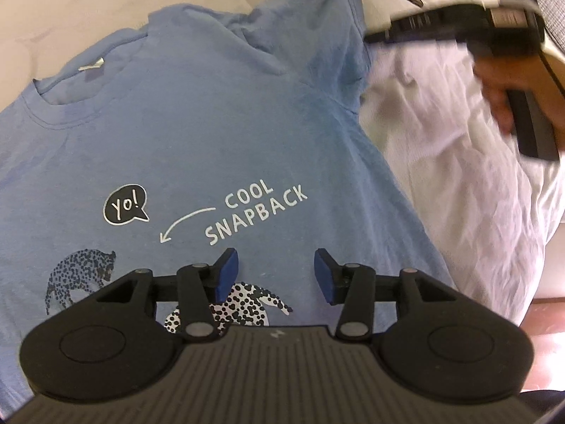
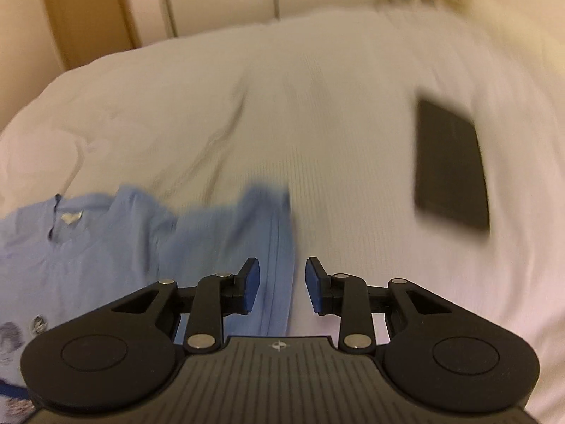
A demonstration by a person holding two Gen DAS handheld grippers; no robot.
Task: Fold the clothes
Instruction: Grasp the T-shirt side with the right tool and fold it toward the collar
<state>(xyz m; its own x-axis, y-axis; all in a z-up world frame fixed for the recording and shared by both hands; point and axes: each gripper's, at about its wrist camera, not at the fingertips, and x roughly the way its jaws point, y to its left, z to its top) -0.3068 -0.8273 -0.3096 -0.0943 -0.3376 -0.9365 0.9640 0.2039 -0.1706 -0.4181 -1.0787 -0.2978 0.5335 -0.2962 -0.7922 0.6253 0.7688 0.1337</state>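
A blue T-shirt (image 1: 197, 130) lies face up on a white bed, printed with "COOL SNAPBACK", a "yo!" bubble and spotted animals. My left gripper (image 1: 273, 272) hovers open over the print on its chest, nothing between the blue pads. In the right wrist view the same T-shirt (image 2: 106, 243) fills the lower left, blurred by motion. My right gripper (image 2: 282, 284) is open above the hem edge of the shirt's sleeve (image 2: 279, 247), empty. The left wrist view also shows the right gripper (image 1: 455, 24) held by a hand (image 1: 501, 84) beyond that sleeve.
The white bedsheet (image 2: 317, 106) is rumpled and spreads out beyond the shirt. A dark flat rectangular object (image 2: 450, 164) lies on it to the right. A wooden door and a wall panel stand behind the bed. The bed's edge drops off at the right (image 1: 522, 212).
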